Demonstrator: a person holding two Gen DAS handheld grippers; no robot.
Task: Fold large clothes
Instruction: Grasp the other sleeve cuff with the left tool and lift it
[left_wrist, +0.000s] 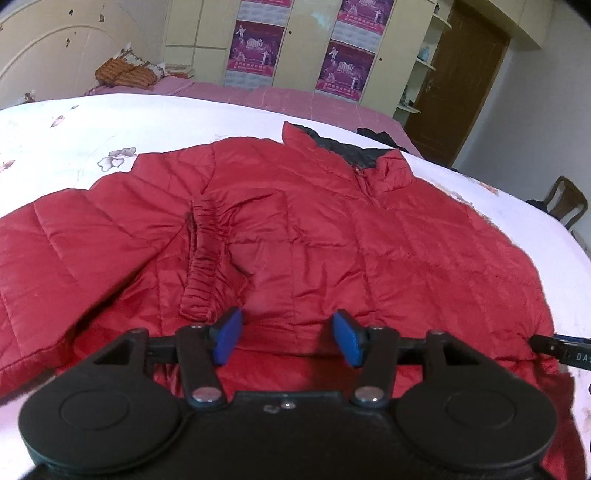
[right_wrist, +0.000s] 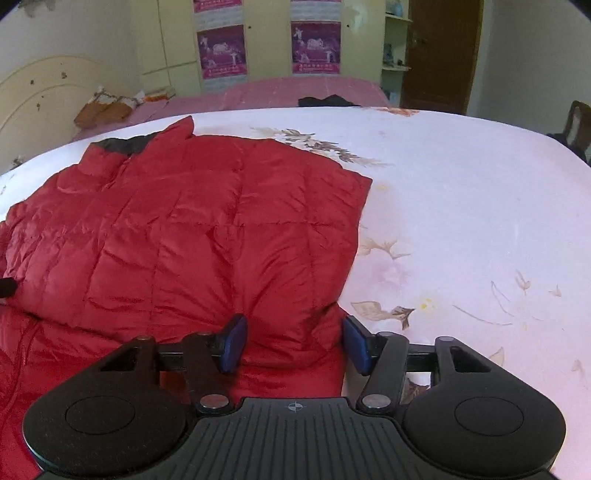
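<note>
On the white floral sheet, a red puffer jacket lies flat; the left gripper and right gripper both hover with jaws spread, the right straddling a jacket edge.

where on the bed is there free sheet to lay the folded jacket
Bare floral sheet right of the red jacket, and a strip beyond its collar. Crowded at the near edge, where the left tool and right tool sit.

Red quilted puffer jacket with dark grey collar lining; white bedsheet printed with brownish flowers; blue gripper fingers; pink bedspread.
</note>
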